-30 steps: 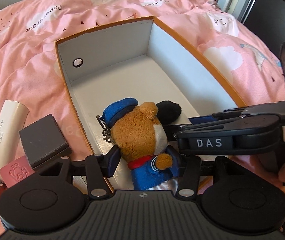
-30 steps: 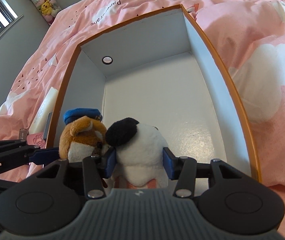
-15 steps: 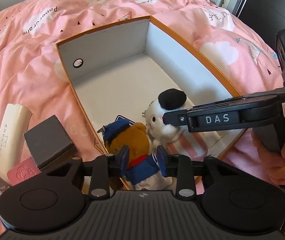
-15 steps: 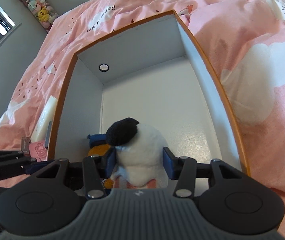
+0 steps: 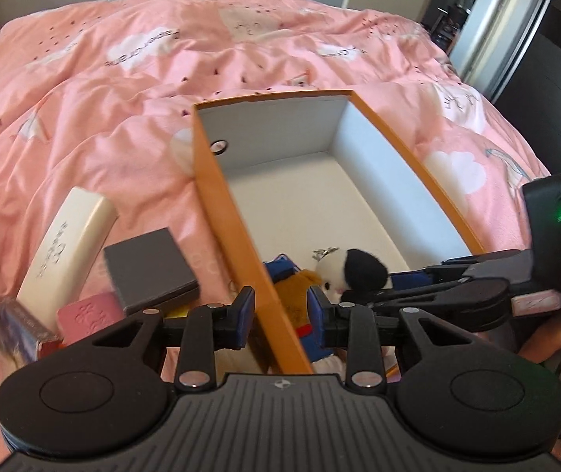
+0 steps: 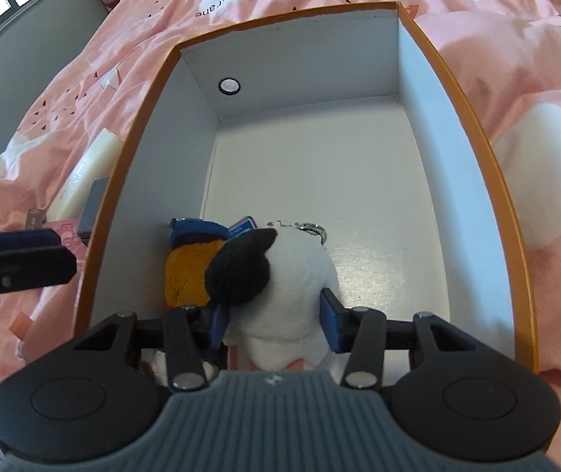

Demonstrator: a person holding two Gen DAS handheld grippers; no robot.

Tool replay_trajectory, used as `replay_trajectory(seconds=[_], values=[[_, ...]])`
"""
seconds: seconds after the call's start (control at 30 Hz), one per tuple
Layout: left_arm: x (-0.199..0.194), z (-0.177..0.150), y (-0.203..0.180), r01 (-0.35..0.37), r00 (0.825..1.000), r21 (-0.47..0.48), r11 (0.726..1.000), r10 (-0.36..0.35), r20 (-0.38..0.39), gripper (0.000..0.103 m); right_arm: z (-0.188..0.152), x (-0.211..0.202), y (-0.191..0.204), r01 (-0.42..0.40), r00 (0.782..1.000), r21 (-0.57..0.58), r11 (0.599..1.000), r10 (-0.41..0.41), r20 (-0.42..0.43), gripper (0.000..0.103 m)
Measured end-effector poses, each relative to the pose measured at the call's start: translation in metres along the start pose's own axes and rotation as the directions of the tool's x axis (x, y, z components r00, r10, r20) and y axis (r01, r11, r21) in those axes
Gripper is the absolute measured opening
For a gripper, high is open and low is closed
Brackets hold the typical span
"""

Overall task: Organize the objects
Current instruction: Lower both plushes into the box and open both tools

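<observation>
Right wrist — white plush (image 6: 280, 299) between hand-held gripper (image 6: 272, 320) fingers

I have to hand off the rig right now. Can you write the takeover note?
Left gripper: open, holding nothing, its fingers straddling the orange box's left wall.
Right gripper: shut on the white plush, low inside the box.
Done: the brown bear plush lies in the box beside the white one.
Left: release the white plush, then box the items outside on the bed: cream tube, dark gray box, pink case.

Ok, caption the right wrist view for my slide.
Right gripper holds white plush inside orange box, beside brown bear.
</observation>
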State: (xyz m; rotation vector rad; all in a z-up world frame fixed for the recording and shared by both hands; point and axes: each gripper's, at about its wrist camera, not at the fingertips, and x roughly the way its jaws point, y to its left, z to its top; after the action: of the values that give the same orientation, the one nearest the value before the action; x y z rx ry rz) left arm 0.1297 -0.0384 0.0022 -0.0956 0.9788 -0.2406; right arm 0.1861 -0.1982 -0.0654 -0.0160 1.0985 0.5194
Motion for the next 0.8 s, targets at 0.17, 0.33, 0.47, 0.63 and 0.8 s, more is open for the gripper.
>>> replay_trajectory(seconds=[0.17,0.33,0.47,0.63,0.8], values=[[-0.006,-0.009,0.012,-0.025,1.0,-0.013,1.0,0.025,0.001,0.036,0.002,-0.002,0.005,0.018,1.0,-0.035,0.999,-0.019,-0.014,0.049],[-0.01,-0.018,0.031,-0.061,0.998,-0.055,0.997,0.061,-0.012,0.036,0.0,0.015,0.008,0.058,0.998,-0.041,0.998,-0.059,-0.036,0.049],[-0.013,-0.027,0.046,-0.08,0.997,-0.093,0.992,0.079,-0.017,0.036,-0.003,0.012,0.017,0.092,0.996,-0.071,0.993,-0.093,-0.012,0.051],[-0.021,-0.038,0.062,-0.1,0.995,-0.131,0.986,0.098,-0.018,0.038,-0.01,0.002,0.022,0.137,0.99,-0.082,0.987,-0.134,0.039,0.057],[-0.031,-0.048,0.075,-0.1,0.995,-0.183,0.978,0.1,-0.012,0.039,-0.013,-0.004,0.031,0.191,0.979,-0.121,0.974,-0.18,0.091,0.073]])
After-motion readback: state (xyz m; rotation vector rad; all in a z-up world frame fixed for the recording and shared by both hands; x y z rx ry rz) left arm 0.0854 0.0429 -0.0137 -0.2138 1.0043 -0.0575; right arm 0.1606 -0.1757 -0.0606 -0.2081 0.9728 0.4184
